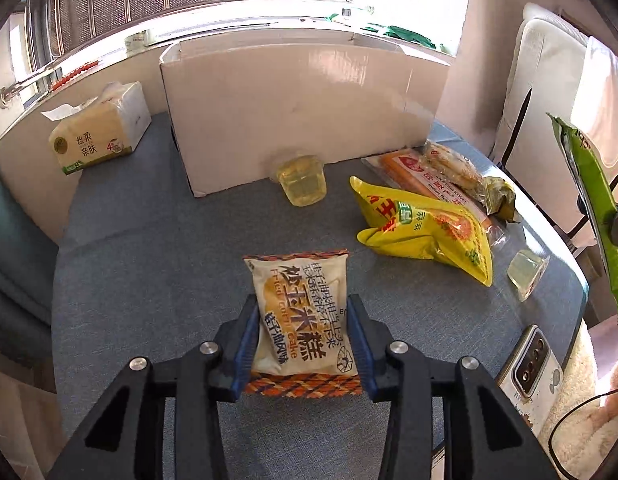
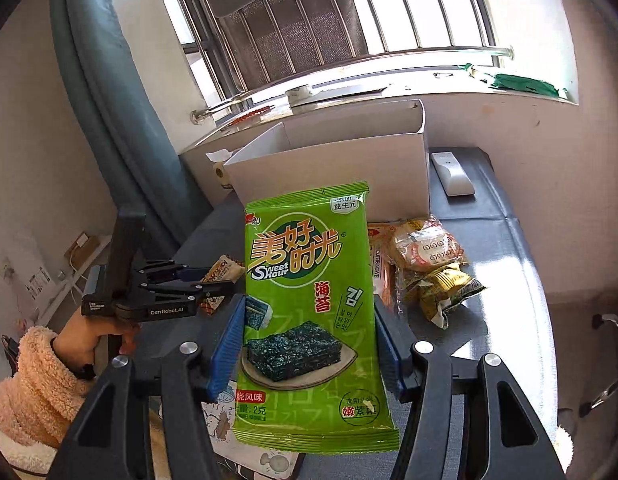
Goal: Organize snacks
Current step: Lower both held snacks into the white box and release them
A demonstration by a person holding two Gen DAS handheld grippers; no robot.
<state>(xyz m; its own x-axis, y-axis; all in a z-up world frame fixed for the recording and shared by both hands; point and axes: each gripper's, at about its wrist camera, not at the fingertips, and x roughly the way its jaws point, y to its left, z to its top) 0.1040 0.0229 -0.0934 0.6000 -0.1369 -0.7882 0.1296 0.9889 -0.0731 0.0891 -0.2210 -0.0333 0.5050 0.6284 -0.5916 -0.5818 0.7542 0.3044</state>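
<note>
Left wrist: tool (image 1: 305, 332) clamps corn-cake packet (image 1: 303, 320) (box (image 1: 293, 120) beyond).

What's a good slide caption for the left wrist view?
Left gripper clamps a fried corn cake packet before the cardboard box.

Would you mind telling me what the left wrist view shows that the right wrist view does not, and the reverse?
Only the left wrist view shows the tissue pack, two jelly cups, the yellow bag and a phone.

Only the right wrist view shows the white remote and a hand in a fuzzy sleeve holding the left gripper.

Both show the cardboard box, the seaweed packet clamped in the right gripper, and the corn cake packet in the left gripper.
</note>
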